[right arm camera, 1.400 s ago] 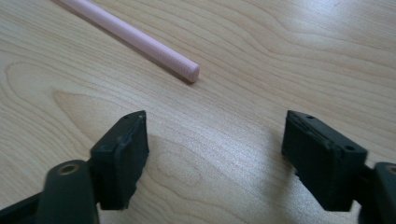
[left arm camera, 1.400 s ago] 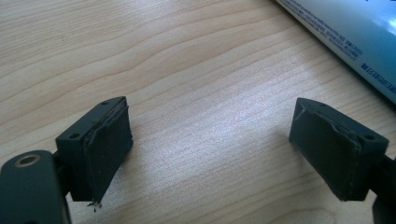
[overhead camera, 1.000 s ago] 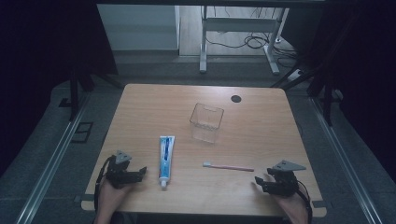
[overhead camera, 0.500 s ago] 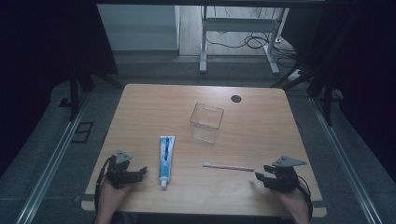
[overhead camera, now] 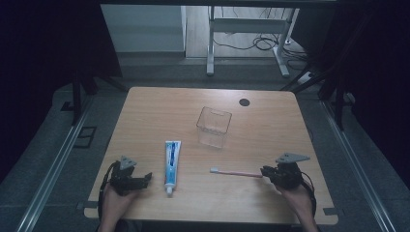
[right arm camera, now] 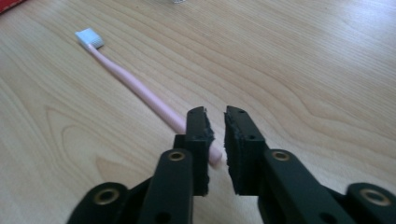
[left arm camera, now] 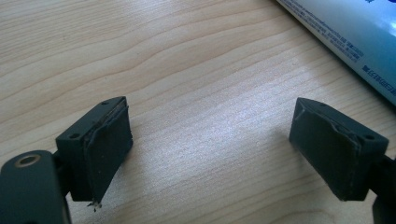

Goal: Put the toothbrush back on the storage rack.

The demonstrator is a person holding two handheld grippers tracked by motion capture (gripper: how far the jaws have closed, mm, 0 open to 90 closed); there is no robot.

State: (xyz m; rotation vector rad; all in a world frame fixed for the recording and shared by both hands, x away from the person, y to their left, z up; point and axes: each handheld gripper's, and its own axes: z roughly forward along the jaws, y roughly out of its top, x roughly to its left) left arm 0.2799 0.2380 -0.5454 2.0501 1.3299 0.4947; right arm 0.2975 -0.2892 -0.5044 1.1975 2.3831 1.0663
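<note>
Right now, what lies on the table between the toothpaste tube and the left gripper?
Nothing: bare wood separates the toothpaste tube from the left gripper, as the high view shows.

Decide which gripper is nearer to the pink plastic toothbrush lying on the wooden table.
Right. The right gripper has closed its jaws around the handle end of the pink plastic toothbrush. The left gripper sits open beyond the toothpaste tube, well away.

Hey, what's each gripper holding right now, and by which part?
The right gripper has just been closing on the pink toothbrush at its handle end. The left gripper holds nothing.
</note>
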